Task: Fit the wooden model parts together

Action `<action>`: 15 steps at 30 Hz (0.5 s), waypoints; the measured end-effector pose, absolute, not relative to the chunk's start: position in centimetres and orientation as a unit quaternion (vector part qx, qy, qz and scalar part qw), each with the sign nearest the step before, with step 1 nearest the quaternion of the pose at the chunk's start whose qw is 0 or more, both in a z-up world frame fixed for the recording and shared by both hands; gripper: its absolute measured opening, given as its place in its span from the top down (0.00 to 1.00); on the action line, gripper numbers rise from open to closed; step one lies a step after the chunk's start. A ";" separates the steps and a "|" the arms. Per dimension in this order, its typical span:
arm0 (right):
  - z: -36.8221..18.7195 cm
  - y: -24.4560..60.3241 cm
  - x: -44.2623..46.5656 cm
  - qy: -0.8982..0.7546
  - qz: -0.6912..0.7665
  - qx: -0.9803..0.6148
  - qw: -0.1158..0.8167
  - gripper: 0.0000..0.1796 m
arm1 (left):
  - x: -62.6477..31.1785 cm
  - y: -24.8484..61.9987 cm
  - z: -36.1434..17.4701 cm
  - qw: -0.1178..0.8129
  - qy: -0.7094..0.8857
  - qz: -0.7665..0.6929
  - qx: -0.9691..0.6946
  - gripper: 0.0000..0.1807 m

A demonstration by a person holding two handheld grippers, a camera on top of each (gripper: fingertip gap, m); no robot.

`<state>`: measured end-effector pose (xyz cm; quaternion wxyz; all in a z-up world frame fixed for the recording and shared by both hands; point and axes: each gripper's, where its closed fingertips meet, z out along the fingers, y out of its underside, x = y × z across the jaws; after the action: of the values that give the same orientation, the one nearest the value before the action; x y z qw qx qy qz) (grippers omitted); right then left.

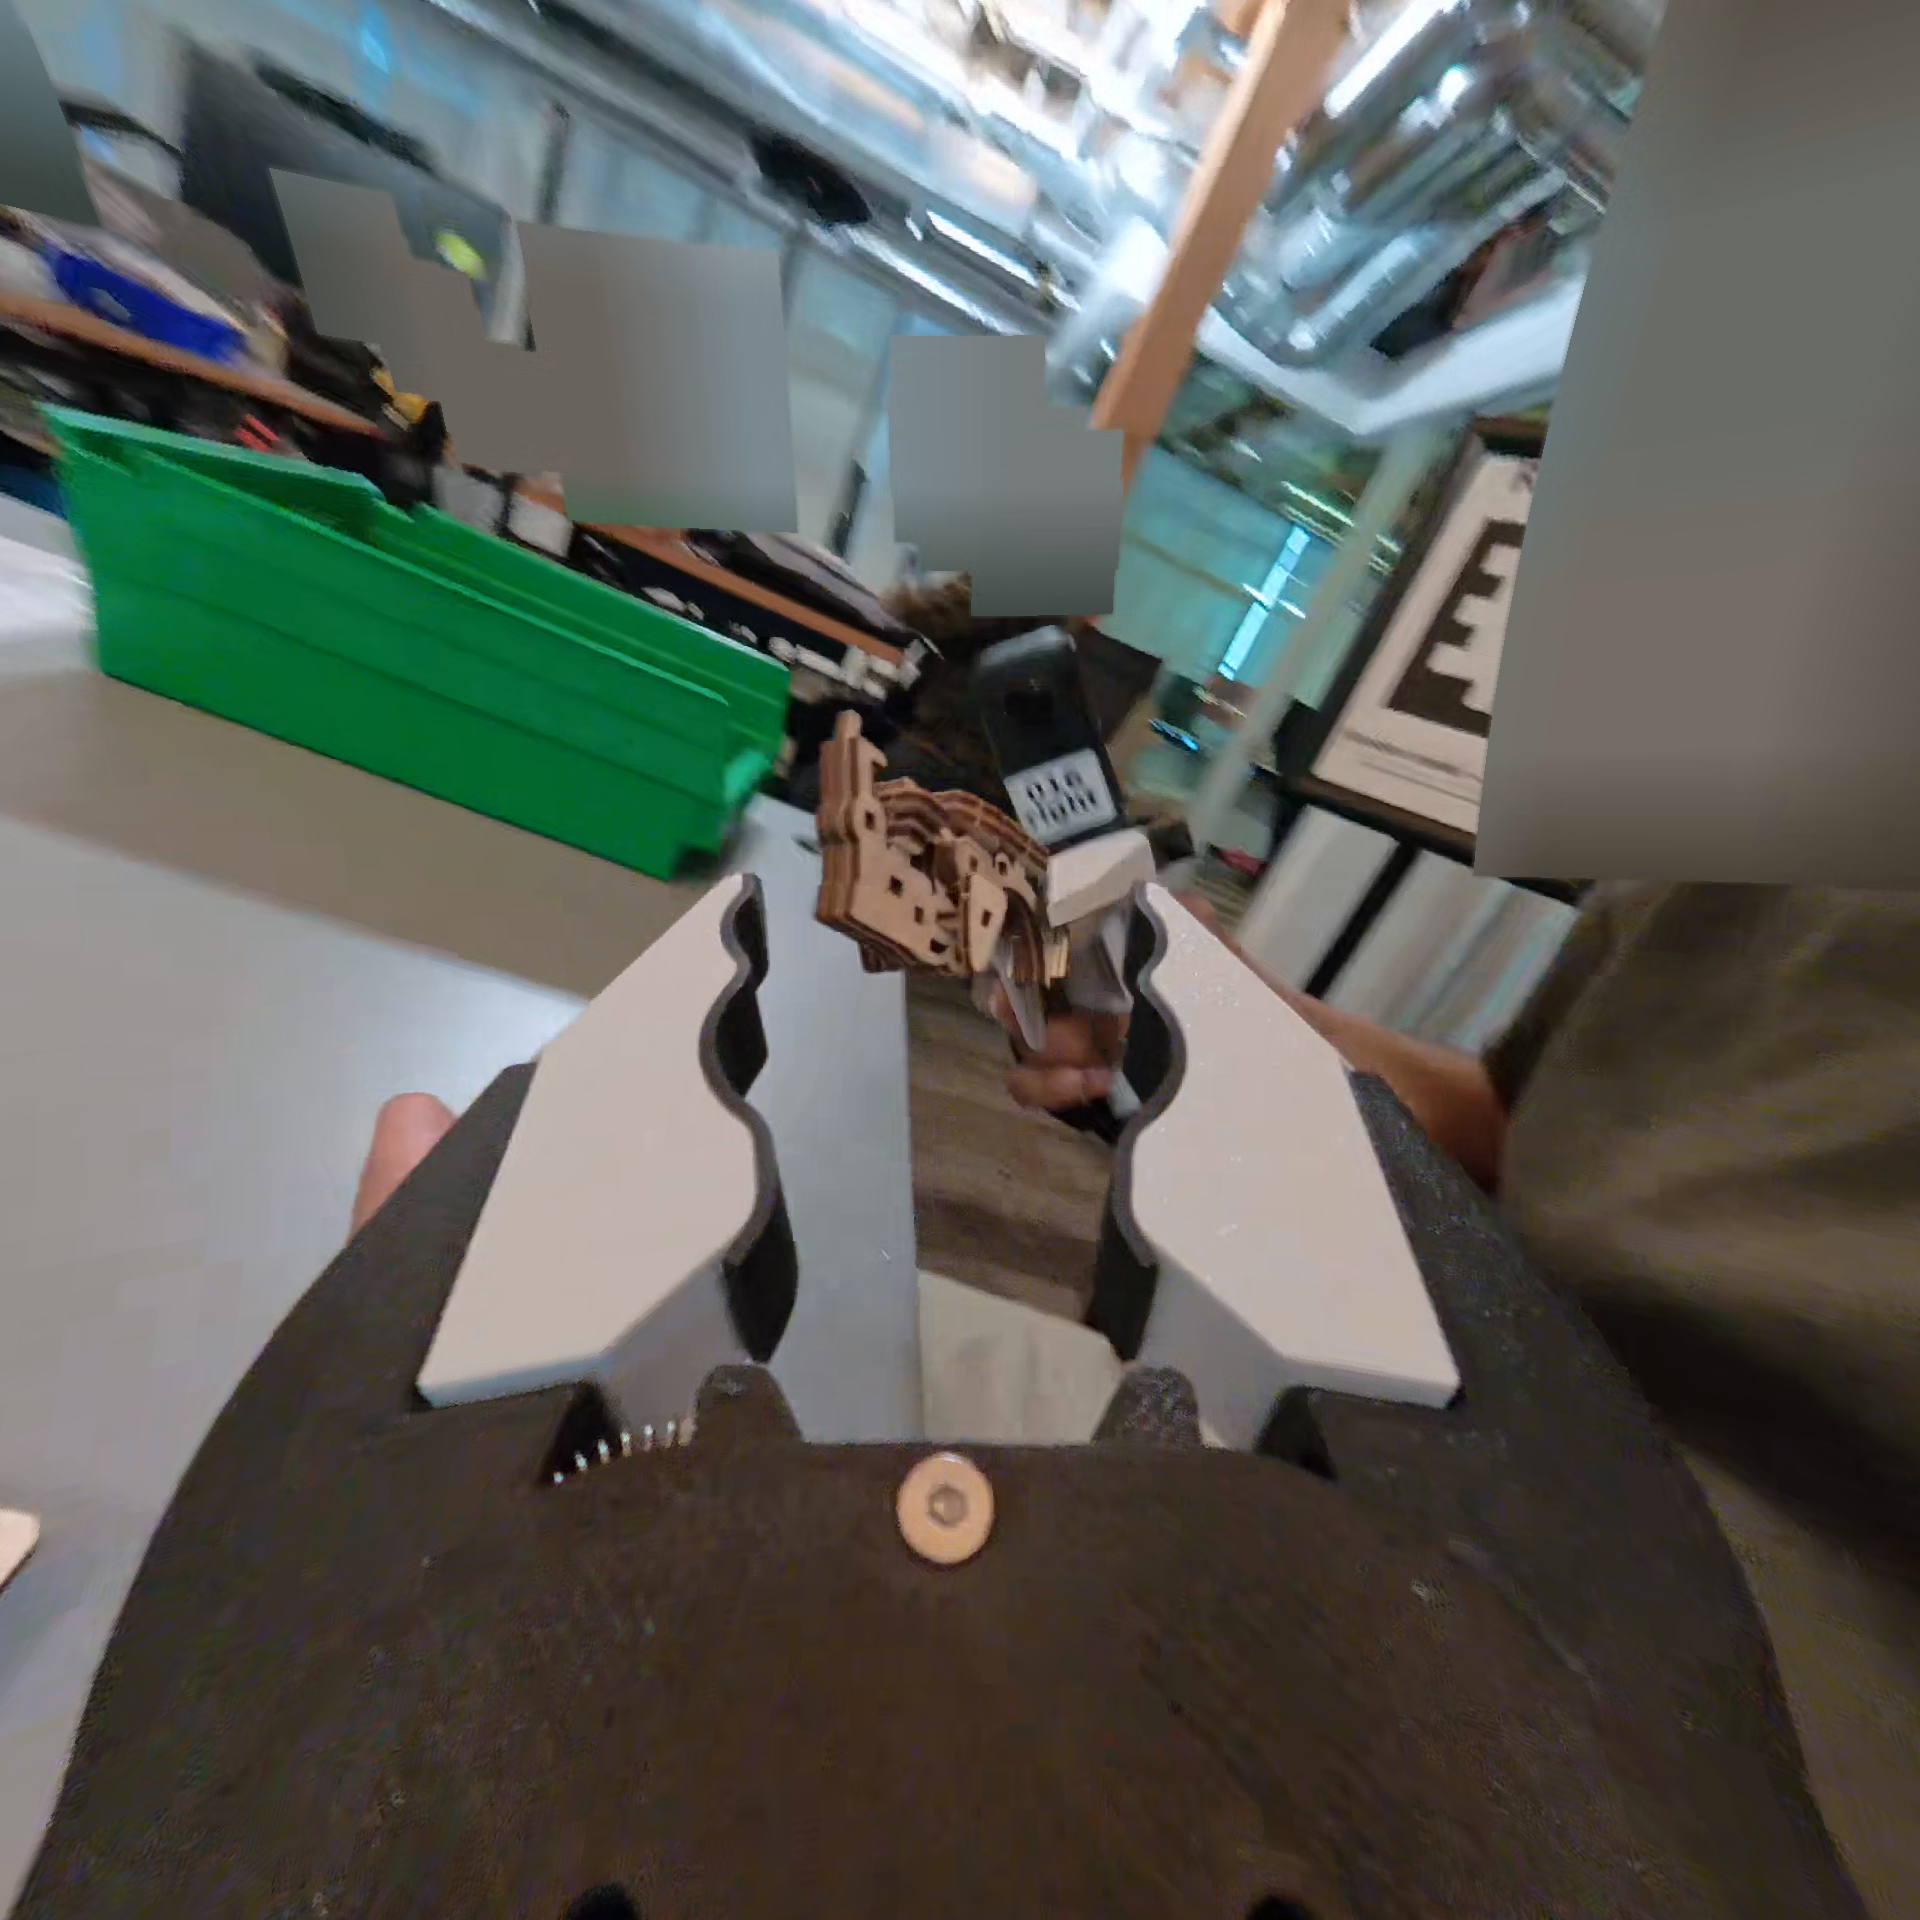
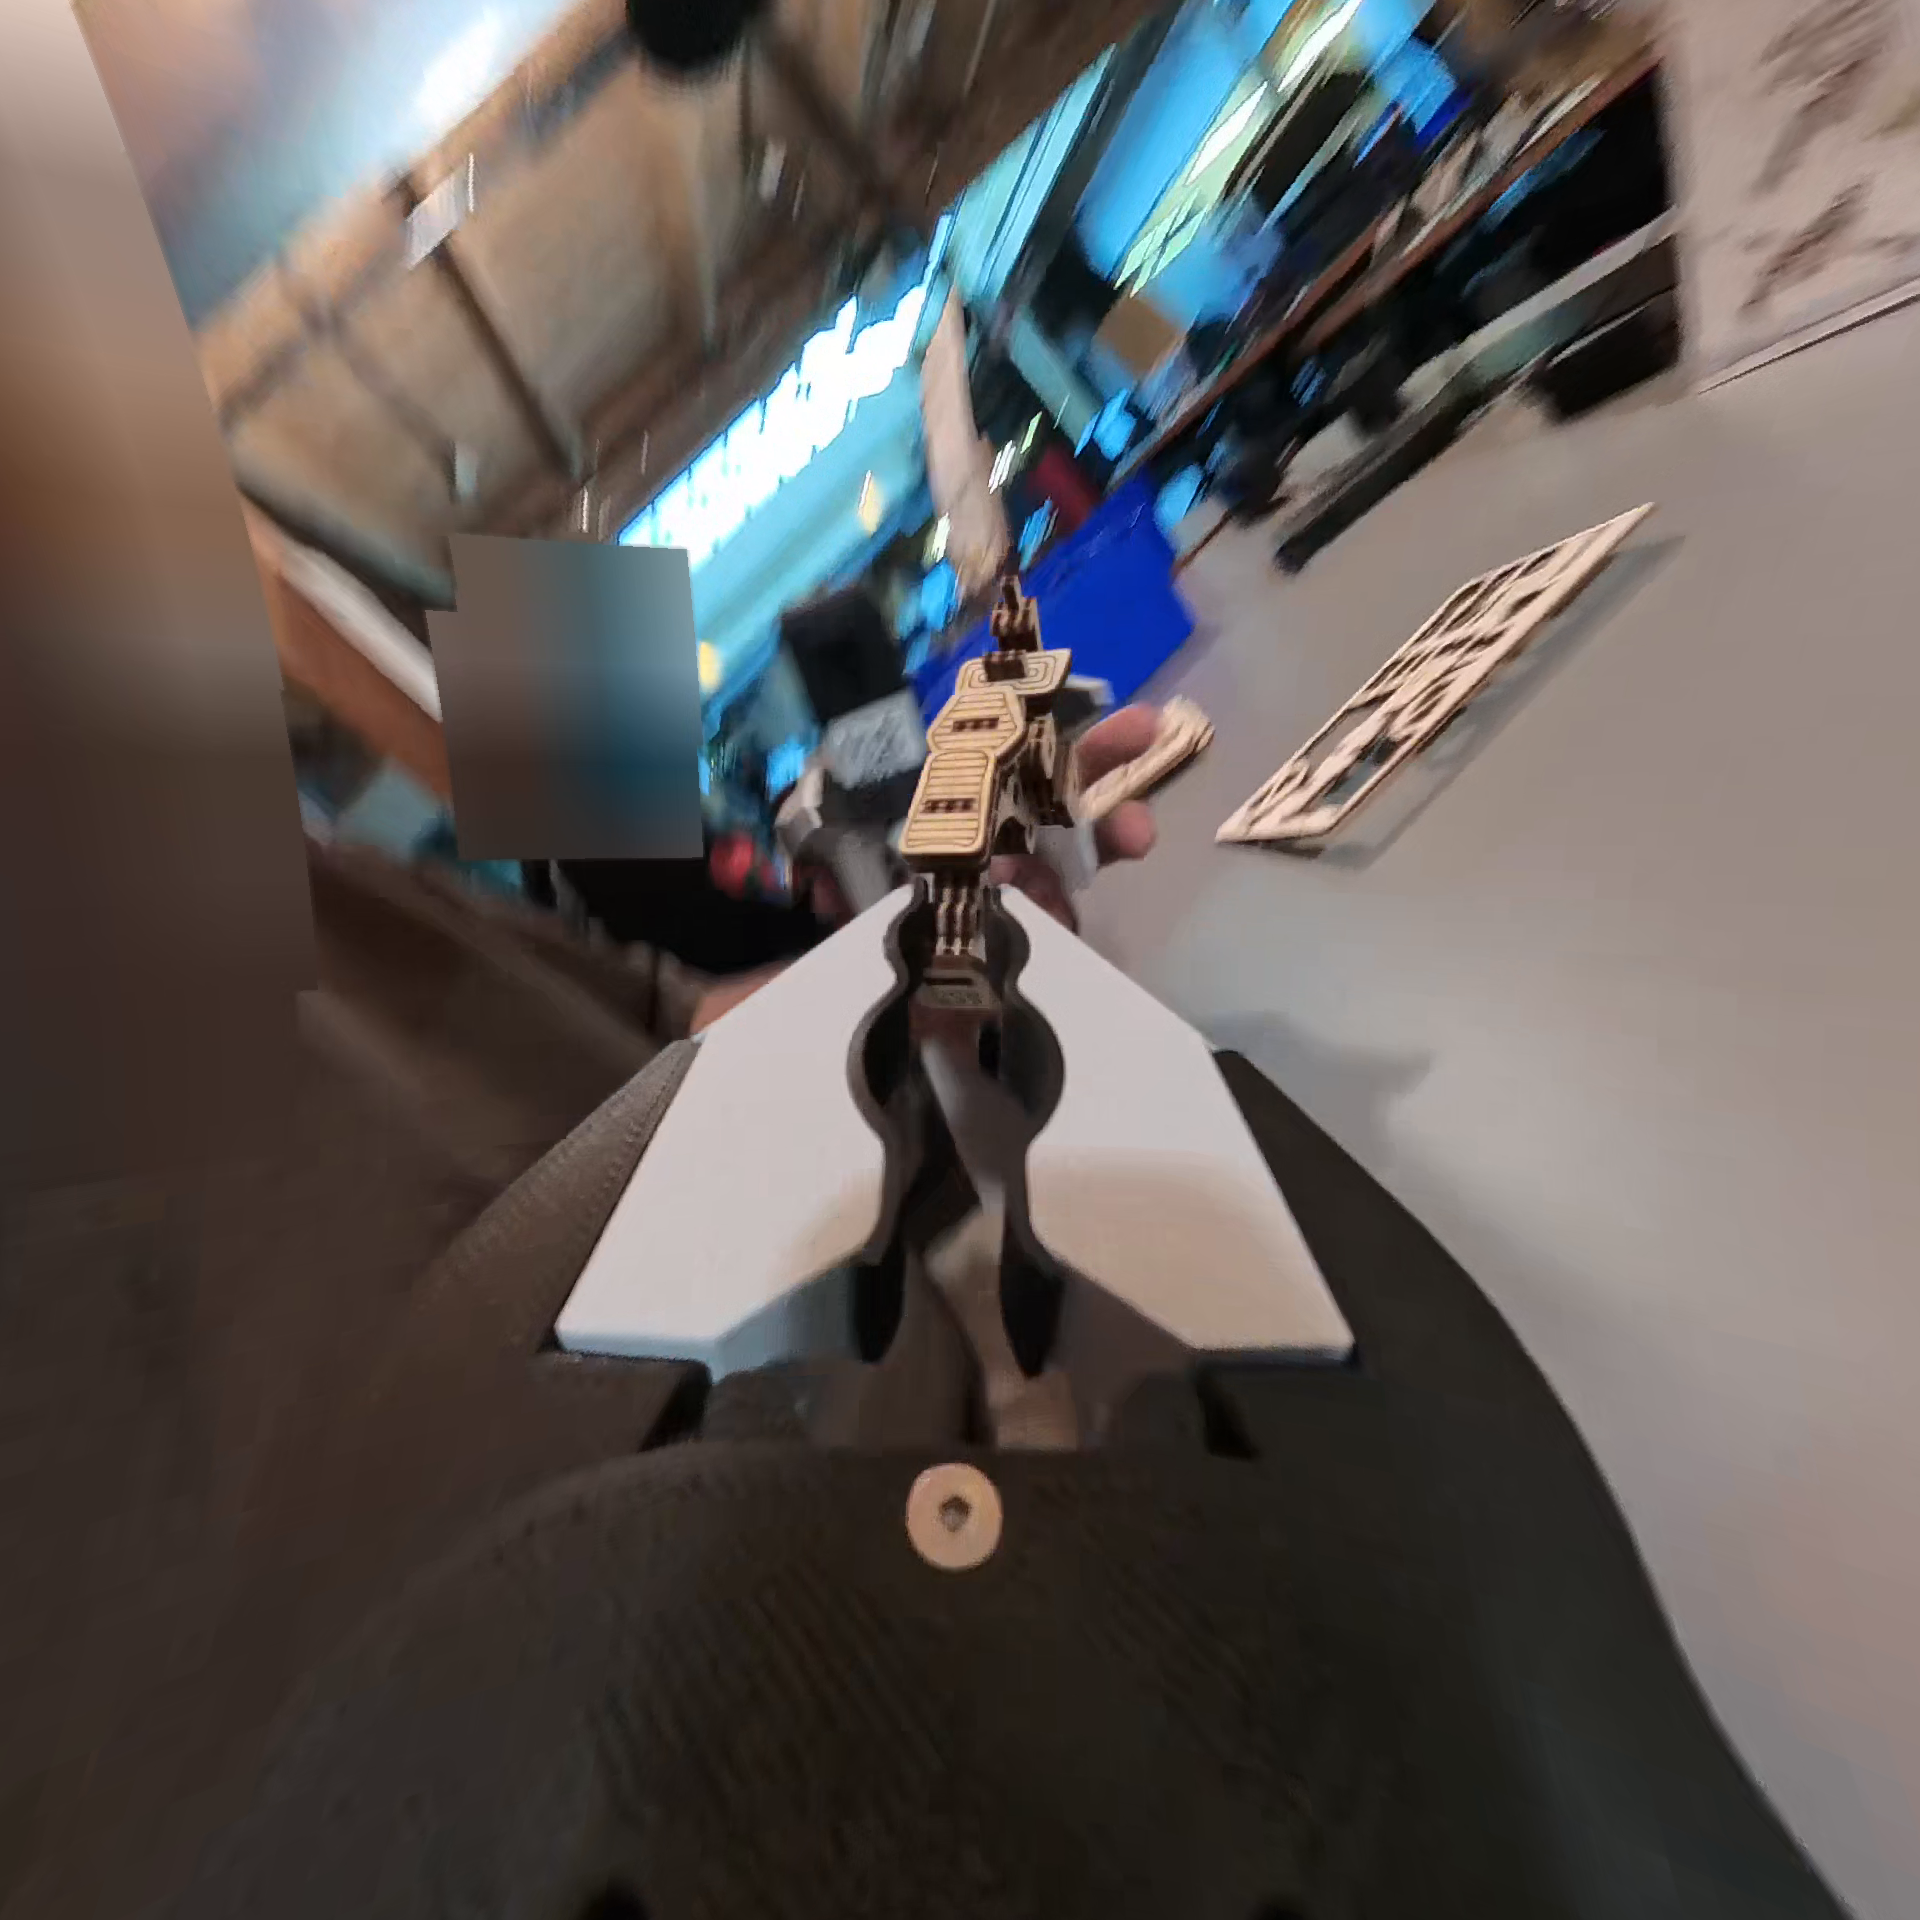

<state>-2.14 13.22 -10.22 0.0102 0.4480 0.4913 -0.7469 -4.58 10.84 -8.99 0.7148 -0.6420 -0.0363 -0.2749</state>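
The left hand-held gripper (image 1: 951,904) stands open and empty, its two white fingers well apart. Ahead of it, held clear above the grey surface (image 1: 208,1039), is the brown layered wooden model assembly (image 1: 925,873). The right hand-held gripper (image 2: 954,914) is closed on the lower end of this assembly (image 2: 971,769), which projects forward from between the fingertips. A flat light wooden parts sheet with cut-out openings (image 2: 1423,686) lies on the surface to the right. A stack of green plastic bins (image 1: 416,634) rests on the surface to the left.
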 end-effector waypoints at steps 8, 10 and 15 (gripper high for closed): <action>-12.0 11.3 1.2 0.633 -0.684 0.360 0.029 0.95 | -0.7 9.1 -10.0 0.641 0.065 -0.384 -0.662 0.63; -12.4 11.4 1.1 0.626 -0.682 0.375 0.051 0.95 | -0.1 9.2 -11.0 0.620 0.074 -0.381 -0.682 0.64; -12.4 11.1 1.7 0.611 -0.689 0.375 0.102 0.95 | 0.4 9.3 -11.9 0.602 0.087 -0.378 -0.697 0.69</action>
<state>1.73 11.08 -12.41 0.1021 0.3749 0.6114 -0.6894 0.43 9.30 -11.94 0.6025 -0.6973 0.0872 -0.3784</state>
